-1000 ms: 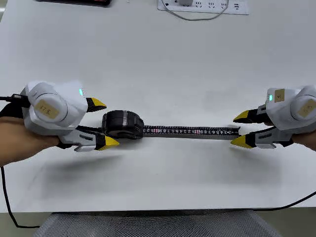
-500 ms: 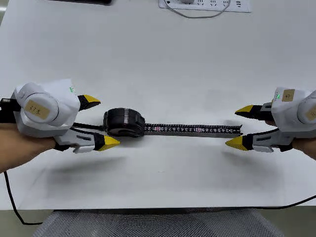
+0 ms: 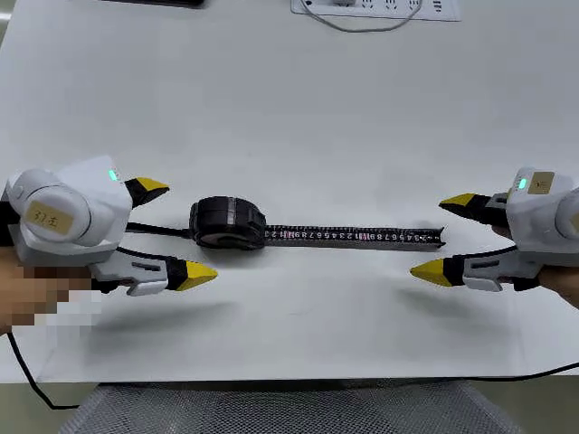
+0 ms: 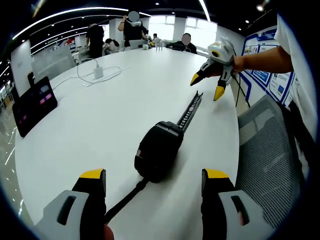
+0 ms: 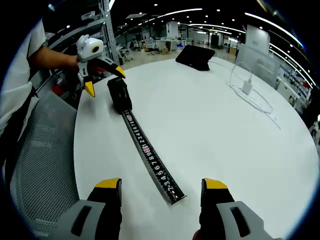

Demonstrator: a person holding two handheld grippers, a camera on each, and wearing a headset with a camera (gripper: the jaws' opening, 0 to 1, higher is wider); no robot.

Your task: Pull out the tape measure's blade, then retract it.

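Left fingers: we have the yellow fingertips of the left gripper spread wide and gripping nothing. They sit either side of the thin black strap, just behind the case.
Right fingers: our right gripper is also released, its tips flanking the blade's hooked end without touching it.
Tape measure: the squat black plastic tape measure case sits between the grippers, nearer the left one. Its dark steel blade with pale numerals lies extended flat toward the right.
Surface: a plain white workbench.
Step in hand: we judge the pull-out done and the retraction next.
Doing it well: we should clamp the case first so it cannot skid. Then we pinch the hook and walk the blade home slowly (a freed blade whips back), keeping it straight and low over the bench.
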